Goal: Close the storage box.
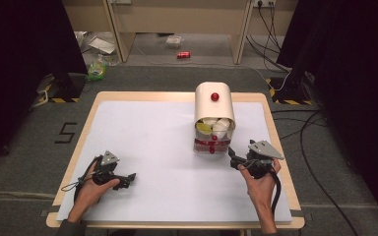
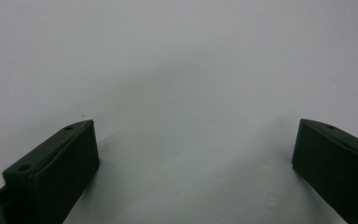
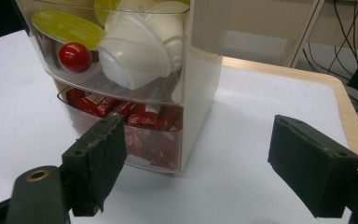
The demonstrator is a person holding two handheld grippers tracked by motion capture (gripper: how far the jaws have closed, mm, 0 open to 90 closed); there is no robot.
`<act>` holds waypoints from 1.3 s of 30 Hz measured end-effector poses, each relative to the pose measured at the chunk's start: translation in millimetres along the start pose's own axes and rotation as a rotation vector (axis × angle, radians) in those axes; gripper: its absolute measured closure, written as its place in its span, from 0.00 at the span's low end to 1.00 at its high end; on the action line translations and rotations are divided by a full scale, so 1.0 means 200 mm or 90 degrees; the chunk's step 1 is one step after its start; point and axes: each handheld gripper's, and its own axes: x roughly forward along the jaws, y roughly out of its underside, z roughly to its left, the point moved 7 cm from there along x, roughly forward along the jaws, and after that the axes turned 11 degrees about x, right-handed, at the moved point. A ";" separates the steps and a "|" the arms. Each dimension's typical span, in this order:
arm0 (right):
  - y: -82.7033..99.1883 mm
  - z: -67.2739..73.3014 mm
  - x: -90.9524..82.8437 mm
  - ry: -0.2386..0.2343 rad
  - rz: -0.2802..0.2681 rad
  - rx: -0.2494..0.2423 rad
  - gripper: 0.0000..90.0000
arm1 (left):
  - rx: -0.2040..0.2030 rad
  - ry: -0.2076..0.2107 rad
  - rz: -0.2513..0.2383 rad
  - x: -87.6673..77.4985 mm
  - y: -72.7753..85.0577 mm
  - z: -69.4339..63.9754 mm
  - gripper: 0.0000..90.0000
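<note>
Item: drawer box (image 3: 186,93), rigid, slick plastic, light; we held right gripper (image 3: 196,168) released, advising knob (image 3: 75,57) hold.

Top of the drawer box (image 3: 200,88) and capsules (image 3: 135,51) beyond the frame edge

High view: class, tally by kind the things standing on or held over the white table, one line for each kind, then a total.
Drawer box: 1
Hand-held tools: 2, the left tool and the right tool
Total: 3
</note>
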 end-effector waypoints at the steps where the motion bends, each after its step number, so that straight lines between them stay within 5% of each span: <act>1: 0.00 0.00 0.00 0.001 0.000 0.000 0.22 | 0.000 0.000 0.000 0.00 0.00 0.00 0.00; 39: 0.14 0.01 -0.09 -0.012 0.037 0.007 0.21 | 0.000 -0.001 0.000 0.00 0.00 0.00 0.00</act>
